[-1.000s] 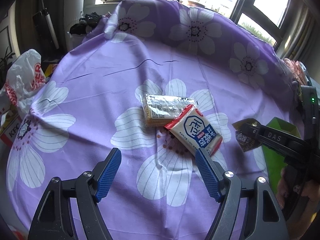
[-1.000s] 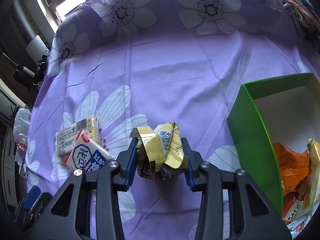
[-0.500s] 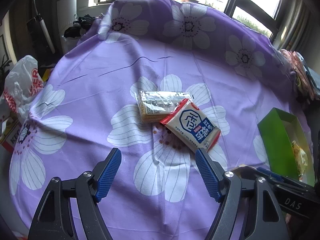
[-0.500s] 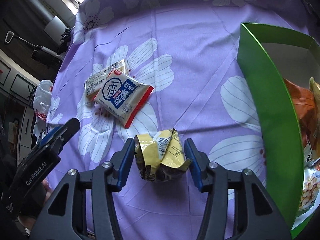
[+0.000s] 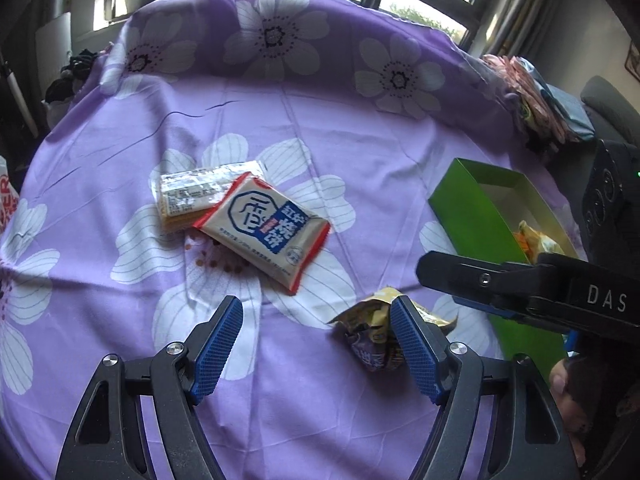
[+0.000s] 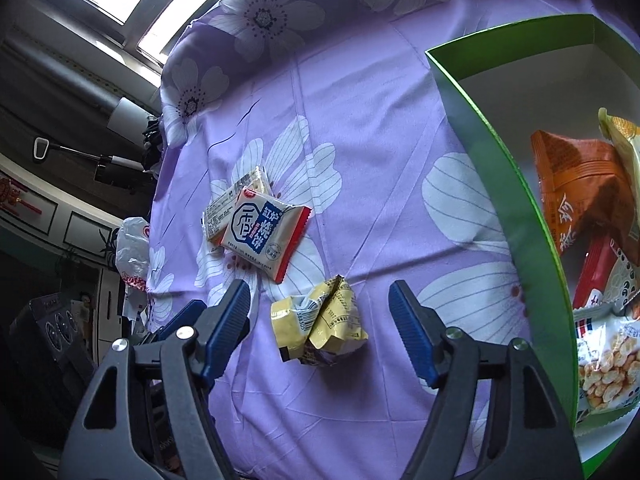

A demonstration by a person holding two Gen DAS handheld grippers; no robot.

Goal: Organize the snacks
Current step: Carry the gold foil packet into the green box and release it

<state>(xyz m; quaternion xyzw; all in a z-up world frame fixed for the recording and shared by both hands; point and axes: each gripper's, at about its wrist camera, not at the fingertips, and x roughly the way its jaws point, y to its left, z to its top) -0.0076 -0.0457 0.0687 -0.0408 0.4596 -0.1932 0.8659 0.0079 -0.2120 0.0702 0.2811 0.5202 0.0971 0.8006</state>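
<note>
Purple flowered cloth (image 5: 320, 152) covers the bench under a sunlit window as I work both hand-held grippers over the snacks. At centre, a crumpled yellow snack packet (image 6: 320, 322) lies loose on the cloth between the blue pads of my right hand-held gripper (image 6: 320, 324); its jaws are opening, and neither pad touches the packet. In the left wrist view the same packet (image 5: 370, 334) sits partly behind the right-hand pad of my left hand-held gripper (image 5: 316, 344), whose jaws stand spread with only bare cloth between them.

Farther up the cloth, a white biscuit pack with blue characters and red edges (image 5: 266, 232) lies overlapping a clear-wrapped cracker pack (image 5: 196, 196), both well apart from the yellow packet. To the right stands a green box (image 6: 500, 152), open-topped with a white floor. It holds an orange packet (image 6: 580, 176), a bag of peanuts (image 6: 604, 364) and other wrappers I cannot make out. The yellow packet lies outside the box, near its green wall. A fingertip (image 5: 560, 380) shows beneath the right tool's black body. Past the bench's left edge hangs a white plastic bag (image 6: 132, 252); folded cloths (image 5: 532, 92) are piled at the far right.
</note>
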